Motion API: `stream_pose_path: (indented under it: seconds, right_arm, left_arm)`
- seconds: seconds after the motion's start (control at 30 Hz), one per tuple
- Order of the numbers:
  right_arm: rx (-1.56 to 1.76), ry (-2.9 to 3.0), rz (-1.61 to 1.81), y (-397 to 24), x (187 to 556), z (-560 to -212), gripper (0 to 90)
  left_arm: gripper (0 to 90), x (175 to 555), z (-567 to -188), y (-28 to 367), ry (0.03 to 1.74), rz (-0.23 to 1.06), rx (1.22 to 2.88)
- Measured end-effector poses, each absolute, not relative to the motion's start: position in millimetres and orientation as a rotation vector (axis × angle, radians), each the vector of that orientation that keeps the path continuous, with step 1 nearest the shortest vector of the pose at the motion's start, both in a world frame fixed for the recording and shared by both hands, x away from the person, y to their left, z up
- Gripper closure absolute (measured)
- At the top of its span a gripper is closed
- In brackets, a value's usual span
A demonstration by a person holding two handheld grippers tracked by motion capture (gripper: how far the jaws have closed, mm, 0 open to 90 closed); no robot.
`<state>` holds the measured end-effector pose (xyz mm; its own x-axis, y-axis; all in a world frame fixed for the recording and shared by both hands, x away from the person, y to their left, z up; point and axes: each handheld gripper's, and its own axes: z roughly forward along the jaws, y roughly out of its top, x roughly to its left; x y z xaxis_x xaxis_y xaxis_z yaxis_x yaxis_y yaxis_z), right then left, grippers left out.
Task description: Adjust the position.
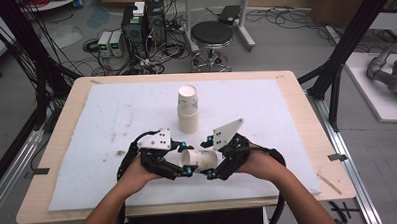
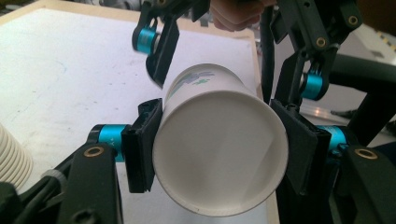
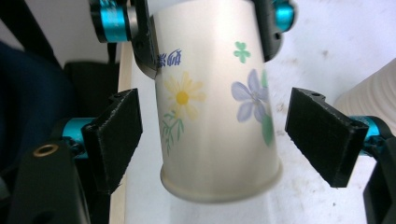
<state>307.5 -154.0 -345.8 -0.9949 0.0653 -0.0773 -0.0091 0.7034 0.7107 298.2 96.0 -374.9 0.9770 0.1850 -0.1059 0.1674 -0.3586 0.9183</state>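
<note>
- Paper cup (image 1: 200, 161) lies sideways in mid-air near the bench's (image 1: 64, 191) front edge, between both grippers.
- Left gripper (image 2: 217, 149): fingers clamped on the cup's rim end.
- Right gripper (image 3: 229, 135): fingers spread wide, flanking the cup's base end with gaps on both sides.
- Cup stack (image 1: 188, 110) stands upright just behind; open mat on either side.

Stack of cups (image 2: 11, 156) cut off by the frame edge, left of the held paper cup (image 2: 219, 144). Cup's base hidden behind the right gripper (image 1: 211, 159) in the high view. Table (image 1: 296, 88) stains too small to identify.
</note>
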Motion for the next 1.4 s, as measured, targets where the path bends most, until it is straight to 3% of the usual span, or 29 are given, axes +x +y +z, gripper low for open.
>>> stream_pose_path:
  seconds: [0.5,0.9,1.4]
  right_arm:
    - [0.226,2.538,1.663,-190.7,296.4,-366.2,19.5]
    - [0.306,2.490,1.800,-194.9,290.3,-394.4,19.5]
    - [0.285,2.522,1.872,-188.7,291.9,-403.2,20.2]
  left_arm:
    - [37.4,293.1,-387.5,121.8,0.282,-0.010,1.739]
    - [37.4,289.0,-386.7,120.9,0.246,-0.017,1.709]
    - [37.4,286.5,-389.7,116.4,0.203,-0.055,1.665]
